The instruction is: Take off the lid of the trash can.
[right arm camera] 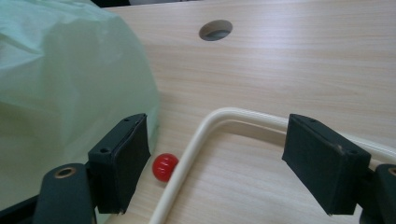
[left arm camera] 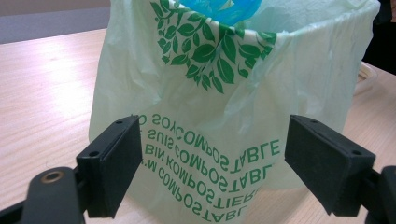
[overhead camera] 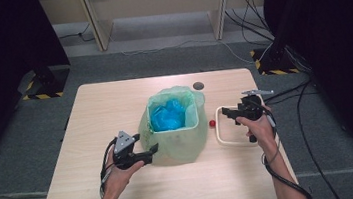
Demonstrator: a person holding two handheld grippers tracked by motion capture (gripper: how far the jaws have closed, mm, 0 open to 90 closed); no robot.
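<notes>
The pale green bag [left arm camera: 224, 116] bears upside-down green print reading "COMPOSTABLE", "BIN KOMPOSTIERBAR" and "SUIS COMPOSTABLE".

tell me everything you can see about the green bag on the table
The green bag is thin, translucent pale-green plastic, lining a small bin and folded down over its rim so it drapes to the table. It is creased and loose, standing upright near the table's middle. A dark green leaf pattern and inverted lettering about being compostable are printed on the outer side. Crumpled blue plastic lies inside. The left tongs hover open right at its near side; whether they touch it is unclear.
</notes>
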